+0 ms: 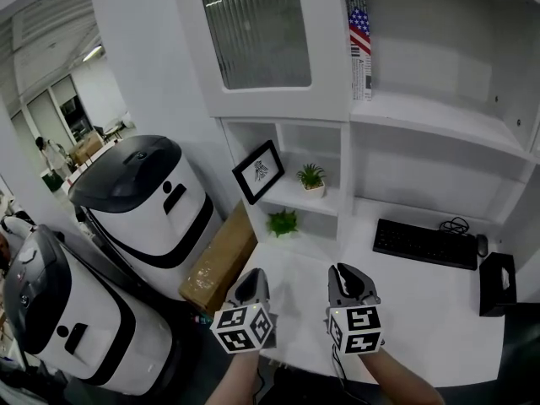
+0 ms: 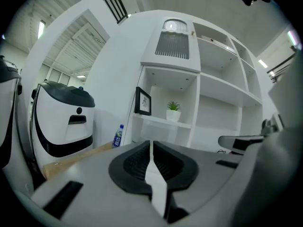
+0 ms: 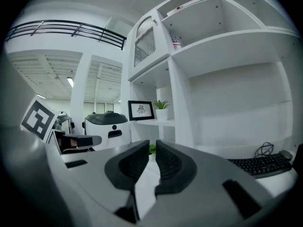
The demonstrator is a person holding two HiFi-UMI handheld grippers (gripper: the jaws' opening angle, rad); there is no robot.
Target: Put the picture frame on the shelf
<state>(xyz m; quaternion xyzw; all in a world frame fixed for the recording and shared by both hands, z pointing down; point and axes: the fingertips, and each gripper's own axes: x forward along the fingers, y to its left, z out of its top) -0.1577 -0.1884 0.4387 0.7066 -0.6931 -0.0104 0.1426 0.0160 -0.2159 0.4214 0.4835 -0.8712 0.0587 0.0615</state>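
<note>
- Two cubbies sit one above the other at the left of the white shelf unit [image 1: 348, 154]. The upper one holds the black picture frame [image 1: 258, 171], which stands on the small shelf board [image 1: 291, 199], tilted back towards the cubby's left wall.
- Just beside the frame on the same board stands a small potted plant [image 1: 311, 178] in a white pot, apart from the frame.
- The lower cubby, at desk level, holds a second green plant [image 1: 283, 223].
- Above both cubbies is a cabinet with a ribbed glass door [image 1: 257, 28]; its contents cannot be made out.
- The wide upper compartment to the right holds one upright item with a flag print [image 1: 360, 36] against its left wall.
- Under the long shelf, the white desk [image 1: 422, 319] carries a black keyboard [image 1: 424, 244], a mouse [image 1: 482, 245] and a black box [image 1: 498, 283] at the right edge.
- A cardboard box [image 1: 221, 260] leans by the desk's left side, next to two white-and-black machines [image 1: 148, 209].
- The left gripper [image 1: 253, 275] is over the desk's near edge, well apart from the frame, jaws drawn together with nothing between them.
- The right gripper [image 1: 342, 270] is beside it, jaws a narrow slit apart and empty.
</note>
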